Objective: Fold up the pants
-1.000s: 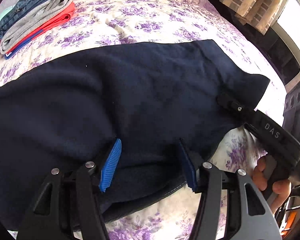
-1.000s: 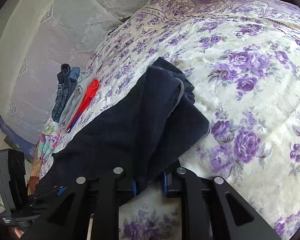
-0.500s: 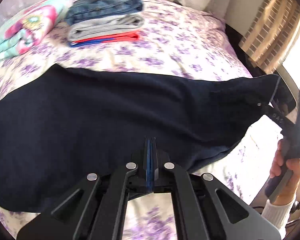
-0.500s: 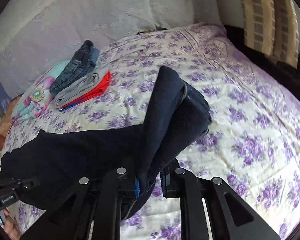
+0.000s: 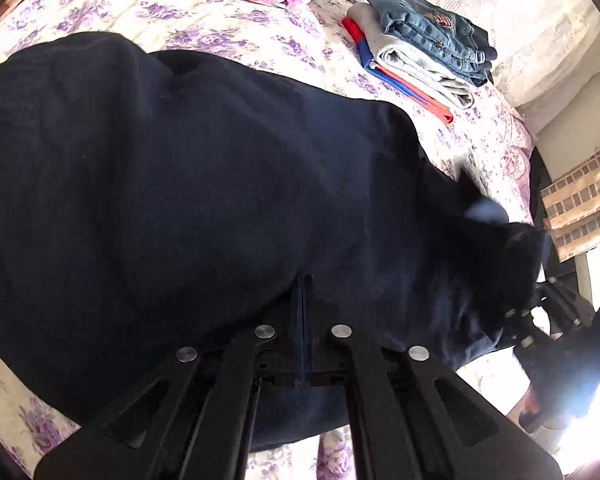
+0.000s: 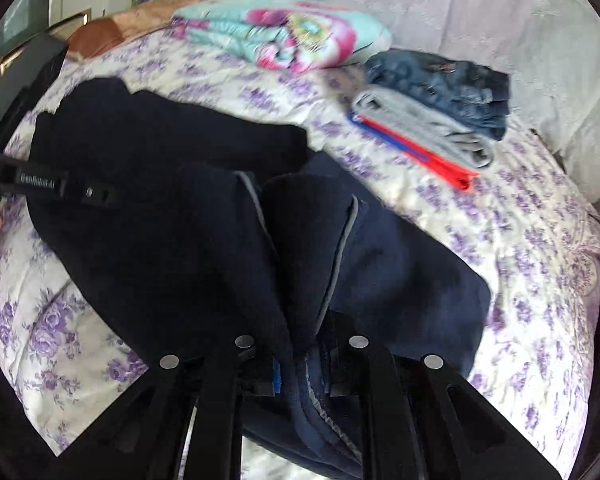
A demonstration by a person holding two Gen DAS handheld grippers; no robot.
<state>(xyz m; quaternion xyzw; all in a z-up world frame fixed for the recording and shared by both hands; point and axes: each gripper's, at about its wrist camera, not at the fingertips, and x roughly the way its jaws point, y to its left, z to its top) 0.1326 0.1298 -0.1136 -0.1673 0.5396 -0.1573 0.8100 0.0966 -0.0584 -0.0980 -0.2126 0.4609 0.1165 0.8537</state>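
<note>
While clamped: two tongs (image 5: 303, 320) (image 6: 300, 364), one pants (image 5: 180, 184) (image 6: 172, 216).

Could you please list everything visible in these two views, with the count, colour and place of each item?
pants: one, dark navy, spread across the bed, gripped at two places
stack of folded clothes: one pile, blue jeans on top, grey below, red and blue at the bottom, on the bed beyond the pants
folded blanket: one, turquoise with pink flowers, at the head of the bed
bedspread: one, cream with purple flowers, under everything
curtain: one, tan and cream check, at the right edge of the left wrist view
left hand-held gripper: one, black, shut on the pants
right hand-held gripper: one, black, shut on bunched pants fabric
</note>
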